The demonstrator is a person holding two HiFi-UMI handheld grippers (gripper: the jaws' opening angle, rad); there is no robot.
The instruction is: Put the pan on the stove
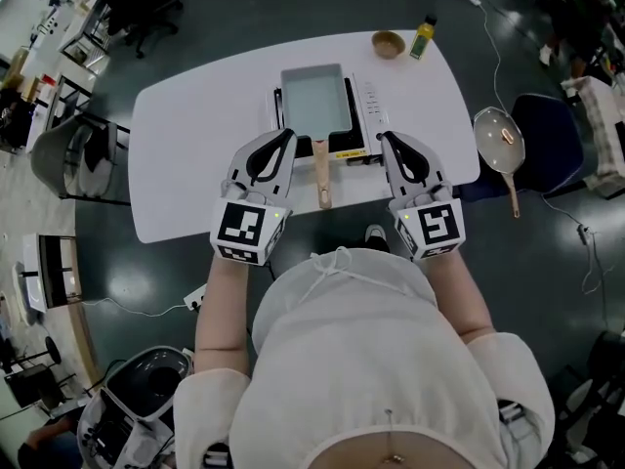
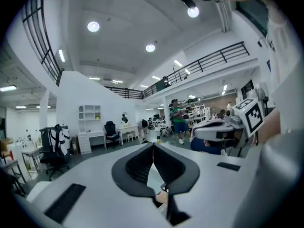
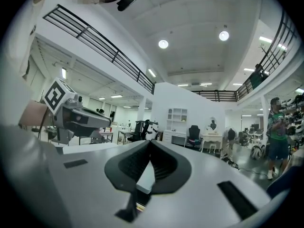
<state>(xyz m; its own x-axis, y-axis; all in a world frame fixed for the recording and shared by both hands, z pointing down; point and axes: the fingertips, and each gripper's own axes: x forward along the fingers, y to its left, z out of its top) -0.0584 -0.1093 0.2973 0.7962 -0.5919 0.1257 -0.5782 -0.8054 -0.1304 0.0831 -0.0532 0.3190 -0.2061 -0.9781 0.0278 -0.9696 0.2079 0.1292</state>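
A rectangular grey-blue pan (image 1: pixel 314 101) sits on the portable stove (image 1: pixel 368 115) at the middle of the white table (image 1: pixel 186 164). Its wooden handle (image 1: pixel 322 176) points toward the person. My left gripper (image 1: pixel 285 137) hovers just left of the handle, jaws shut with nothing between them. My right gripper (image 1: pixel 386 140) hovers just right of the handle, also shut and empty. Both gripper views look up at the hall and ceiling. The left gripper (image 2: pixel 153 146) and the right gripper (image 3: pixel 151 144) each show closed jaws there, and neither view shows the pan clearly.
A round pan (image 1: pixel 499 141) with a long handle rests on a dark chair (image 1: pixel 547 140) right of the table. A small bowl (image 1: pixel 388 43) and a yellow bottle (image 1: pixel 422 37) stand at the table's far right corner. Chairs and desks ring the table.
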